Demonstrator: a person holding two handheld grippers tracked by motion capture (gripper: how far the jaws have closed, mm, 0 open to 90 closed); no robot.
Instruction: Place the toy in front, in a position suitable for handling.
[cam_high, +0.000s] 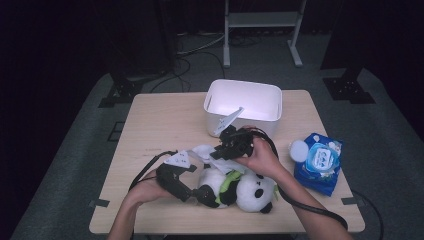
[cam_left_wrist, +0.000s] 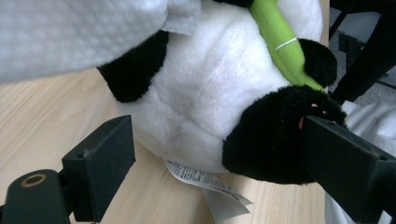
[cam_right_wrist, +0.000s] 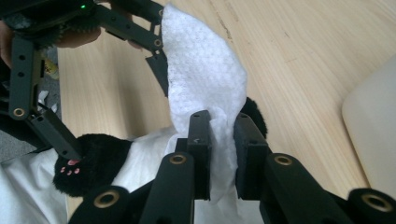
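A black-and-white panda plush (cam_high: 250, 192) with a green strip (cam_high: 227, 181) on it lies on its back near the table's front edge. My left gripper (cam_high: 200, 192) grips its lower body. In the left gripper view the jaws (cam_left_wrist: 219, 126) stand wide, one against the white belly (cam_left_wrist: 201, 93), the other pressed on a black foot. My right gripper (cam_high: 216, 154) hovers just above the panda, shut on a white wipe (cam_high: 202, 150). In the right gripper view the wipe (cam_right_wrist: 201, 70) stands up from between the closed jaws (cam_right_wrist: 223, 119), over the panda's paw (cam_right_wrist: 93, 163).
A white bin (cam_high: 245, 85) stands at the back middle of the wooden table (cam_high: 160, 120). A blue pack of wet wipes (cam_high: 320, 162) with its lid open lies at the right. A sewn-in label (cam_left_wrist: 205, 179) sticks out under the panda.
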